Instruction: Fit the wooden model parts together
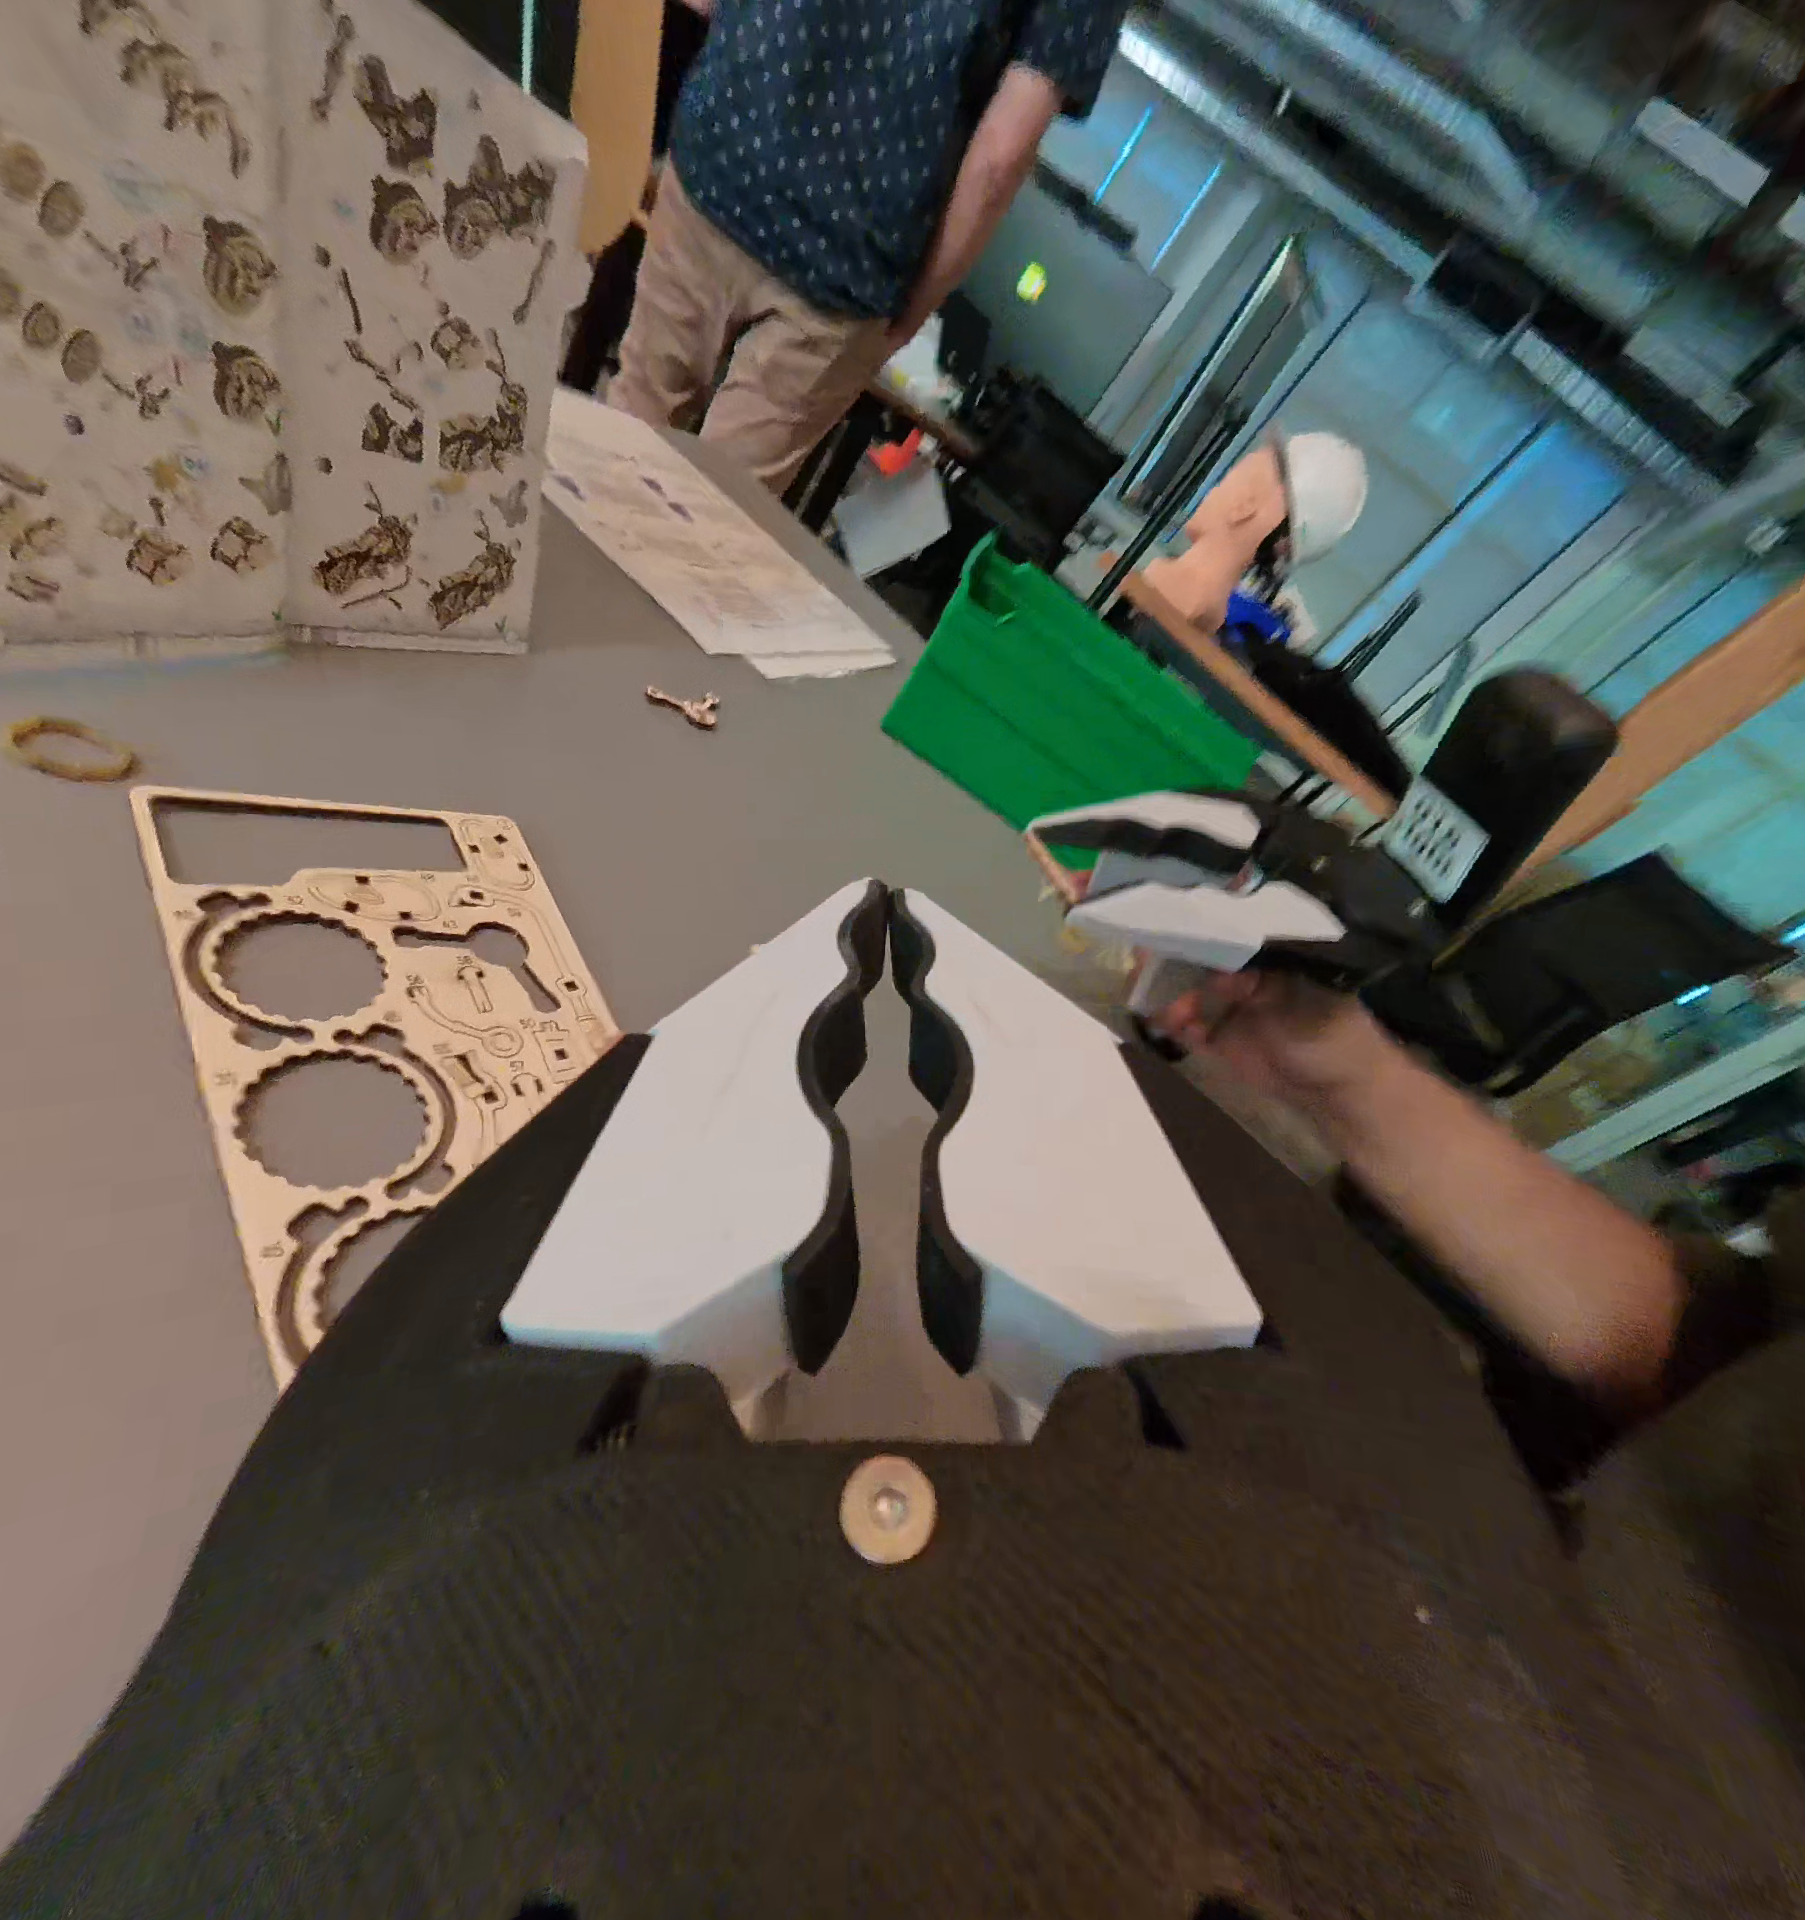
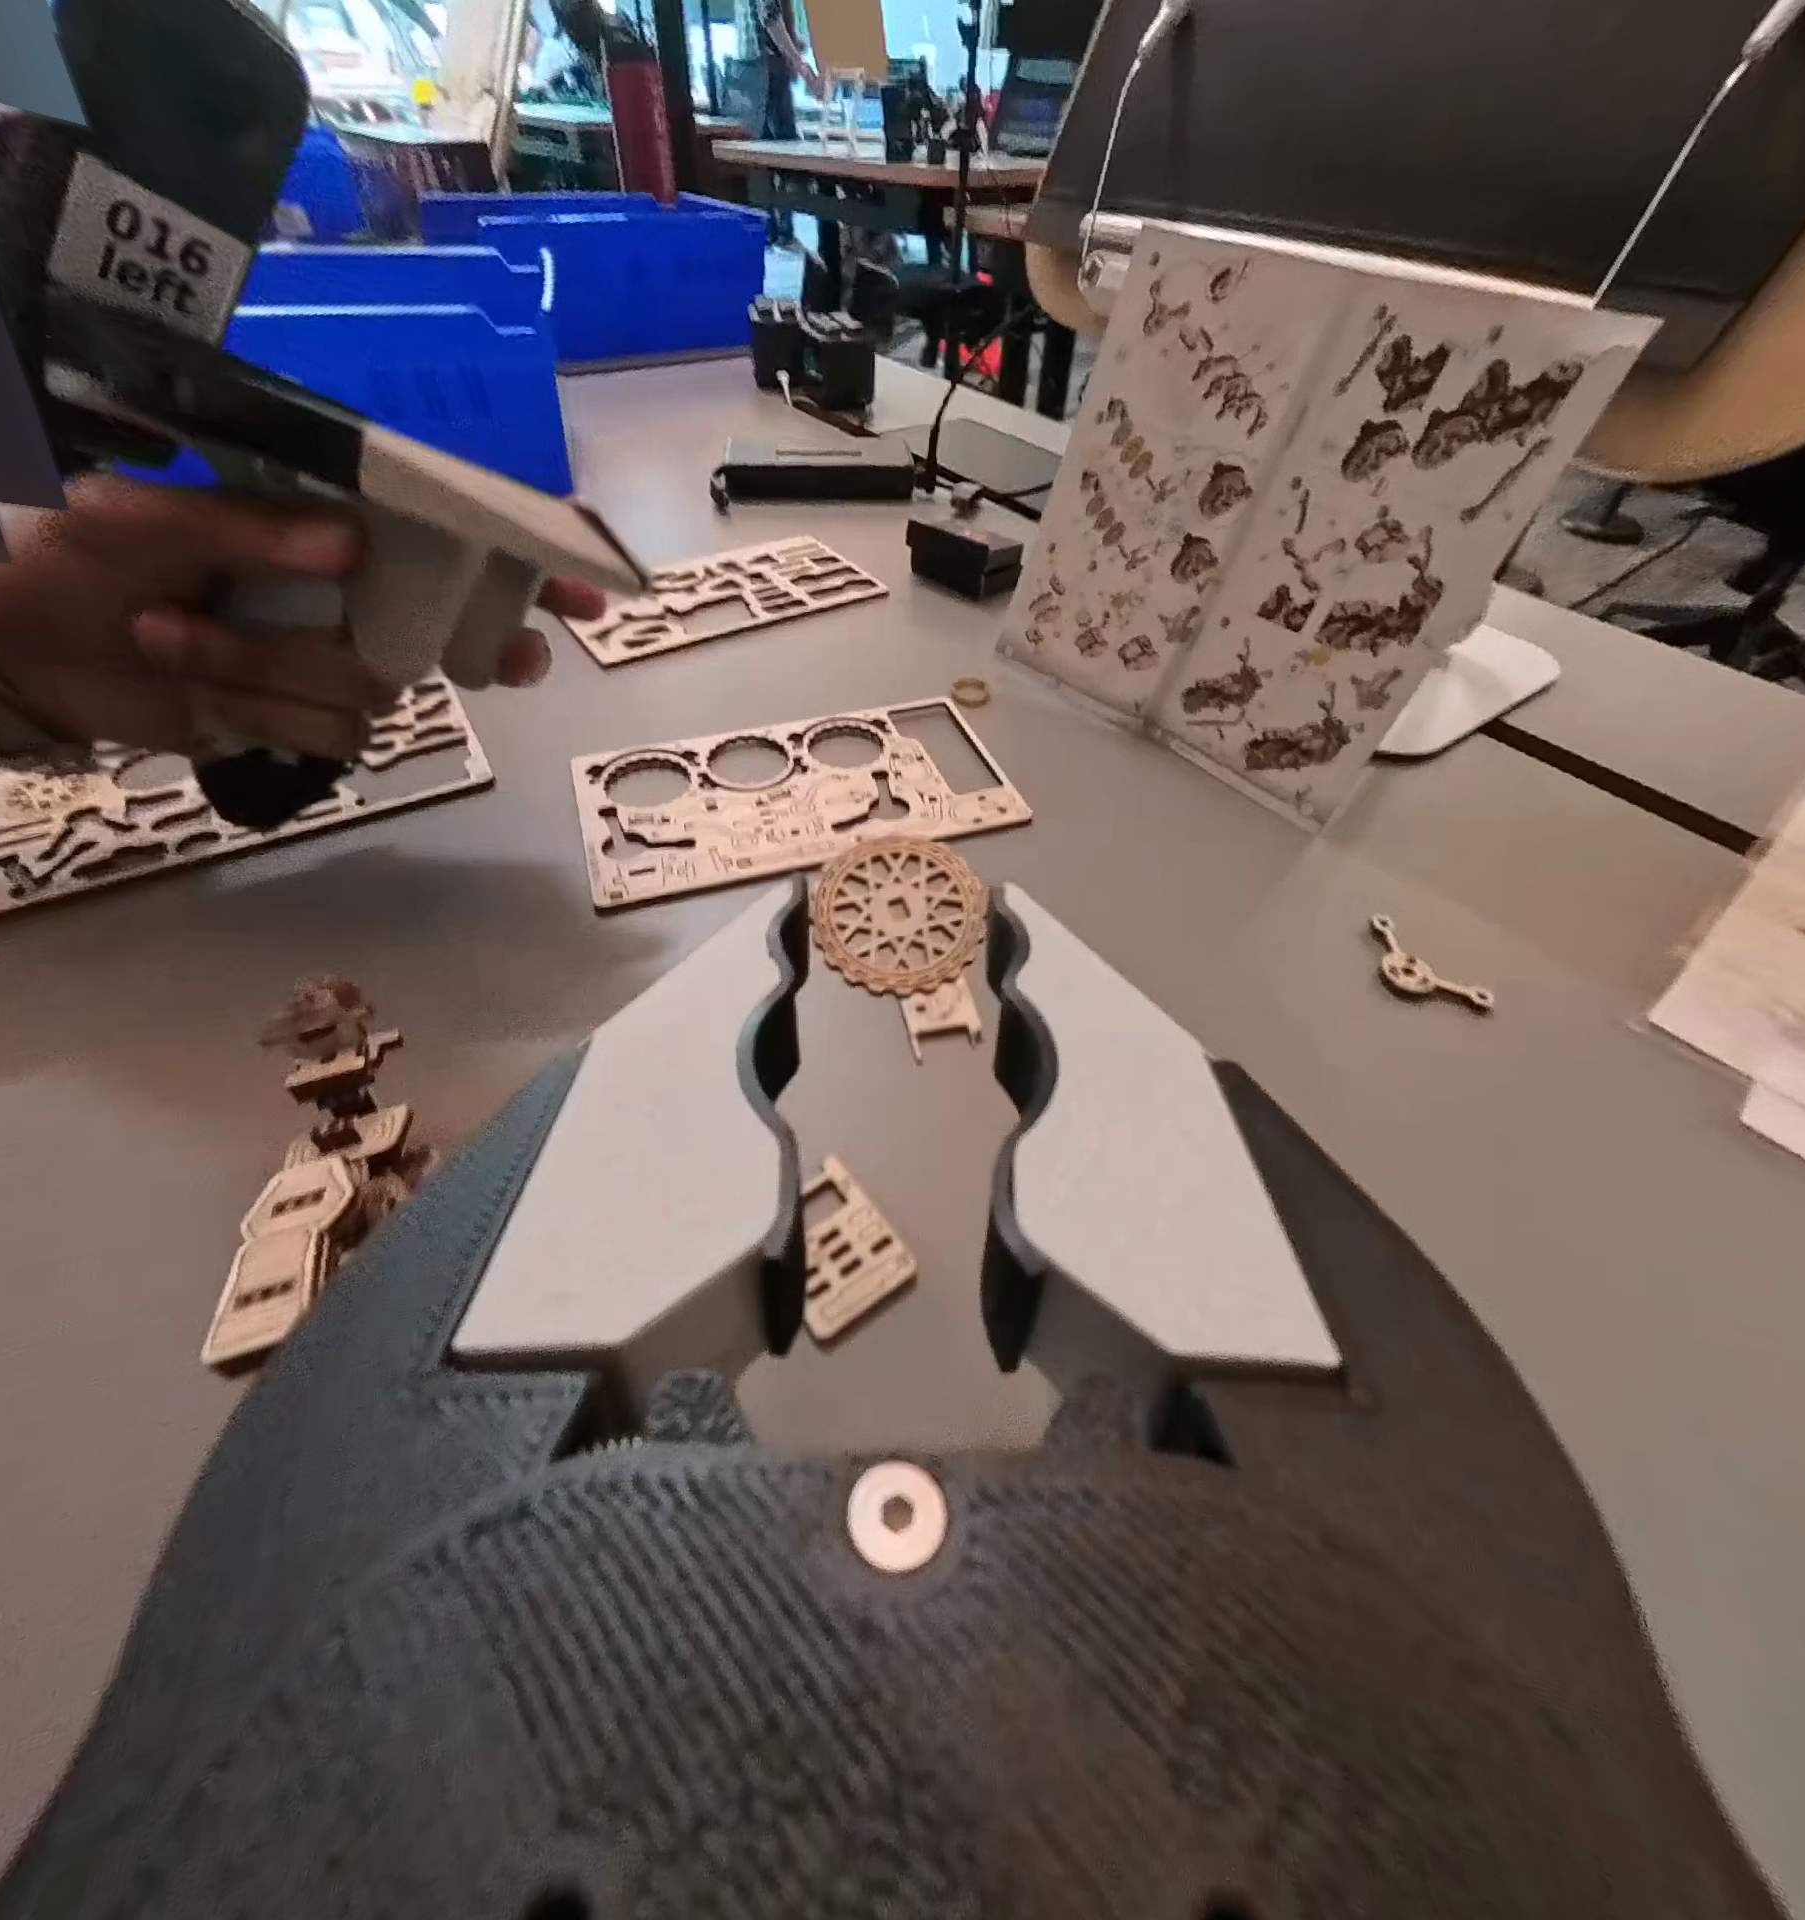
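Observation:
My left gripper (image 1: 887, 899) is shut with nothing between its pads. It hovers above the grey table (image 1: 669, 810), and in the right wrist view it shows at upper left (image 2: 633, 574). My right gripper (image 2: 898, 904) is shut on a round wooden gear wheel (image 2: 898, 925), with a pad on each side of the rim. A small tab piece (image 2: 945, 1013) hangs from the wheel. In the left wrist view the right gripper (image 1: 1052, 873) is off the table with the wheel edge-on between its tips. A partly built wooden model (image 2: 326, 1143) stands at left. A slotted flat part (image 2: 856, 1247) lies under the right gripper.
Punched-out wooden sheets lie on the table (image 2: 794, 810) (image 2: 732, 592) (image 2: 202, 810), one also in the left wrist view (image 1: 358, 1039). There is a small key-shaped part (image 2: 1428, 971), a rubber ring (image 1: 72, 748) and an upright instruction sheet (image 2: 1293, 520). Papers (image 1: 711, 551), blue bins (image 2: 462, 343) and a green bin (image 1: 1054, 707) are around. A person (image 1: 825, 208) stands beyond. The small tab piece (image 2: 945, 1013) lies some 9 cm from my right tips, 15 cm from my left tips.

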Tool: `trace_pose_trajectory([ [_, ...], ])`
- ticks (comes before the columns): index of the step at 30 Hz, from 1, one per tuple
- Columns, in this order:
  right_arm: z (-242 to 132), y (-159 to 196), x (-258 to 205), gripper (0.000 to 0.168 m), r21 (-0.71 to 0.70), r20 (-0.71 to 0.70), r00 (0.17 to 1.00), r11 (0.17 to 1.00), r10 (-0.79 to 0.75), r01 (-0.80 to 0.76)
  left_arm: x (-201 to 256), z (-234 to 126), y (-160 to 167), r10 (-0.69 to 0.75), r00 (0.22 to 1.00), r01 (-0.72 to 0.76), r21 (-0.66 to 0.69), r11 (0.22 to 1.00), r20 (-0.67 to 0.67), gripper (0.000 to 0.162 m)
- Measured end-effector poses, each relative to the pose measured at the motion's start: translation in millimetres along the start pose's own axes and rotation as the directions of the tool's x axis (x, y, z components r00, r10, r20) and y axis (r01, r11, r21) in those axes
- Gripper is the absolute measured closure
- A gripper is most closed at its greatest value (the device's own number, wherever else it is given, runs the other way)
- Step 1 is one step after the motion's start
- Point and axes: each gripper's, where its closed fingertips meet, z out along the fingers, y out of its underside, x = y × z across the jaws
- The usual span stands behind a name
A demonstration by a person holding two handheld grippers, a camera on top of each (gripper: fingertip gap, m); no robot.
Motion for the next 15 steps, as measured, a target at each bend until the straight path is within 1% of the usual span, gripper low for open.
trace_pose_trajectory([
  [1, 3.5, -2.9, 1.2, 0.135, 0.009, 0.006, 1.0, 1.0, 0.0, 0.0, -1.6, 1.5, 3.1, 0.071, 0.997, -0.07, -0.024, 0.997, 0.041, 0.162],
  [3, 8.1, -1.7, 3.8, 0.135, -0.001, 0.004, 1.0, 1.0, -0.011, 0.011, -7.6, -0.7, 2.1, 0.231, 0.962, -0.227, -0.043, 0.973, 0.147, 0.162],
  [5, 8.6, 2.5, 4.2, 0.135, -0.014, 0.0, 1.0, 1.0, 0.02, -0.02, -11.4, -5.6, -3.1, 0.317, 0.922, -0.319, -0.028, 0.947, 0.222, 0.162],
  [6, 7.9, 1.3, 3.6, 0.135, -0.005, 0.0, 0.999, 0.999, 0.042, -0.042, -10.6, -7.1, -2.8, 0.32, 0.921, -0.324, -0.02, 0.946, 0.221, 0.162],
  [8, 7.0, -1.2, 3.8, 0.135, 0.0, -0.006, 0.998, 0.998, 0.067, -0.067, -8.1, -9.0, 0.6, 0.266, 0.945, -0.271, 0.001, 0.963, 0.191, 0.162],
  [10, 6.5, 4.3, 6.2, 0.135, -0.026, -0.027, 0.997, 0.997, 0.075, -0.076, -5.2, -10.9, 5.2, 0.232, 0.959, -0.237, 0.015, 0.971, 0.165, 0.162],
  [13, 2.4, 10.2, 7.9, 0.135, -0.041, -0.05, 0.992, 0.993, 0.113, -0.115, -2.7, -11.7, 8.3, 0.275, 0.945, -0.279, -0.005, 0.96, 0.178, 0.161],
  [14, -0.7, 10.1, 10.1, 0.135, -0.036, -0.07, 0.99, 0.991, 0.125, -0.128, 0.1, -11.5, 9.1, 0.286, 0.942, -0.289, -0.007, 0.957, 0.175, 0.151],
  [15, -4.3, 10.3, 13.6, 0.135, -0.034, -0.099, 0.986, 0.989, 0.138, -0.142, 3.1, -11.2, 9.8, 0.286, 0.943, -0.291, 0.002, 0.957, 0.172, 0.136],
])
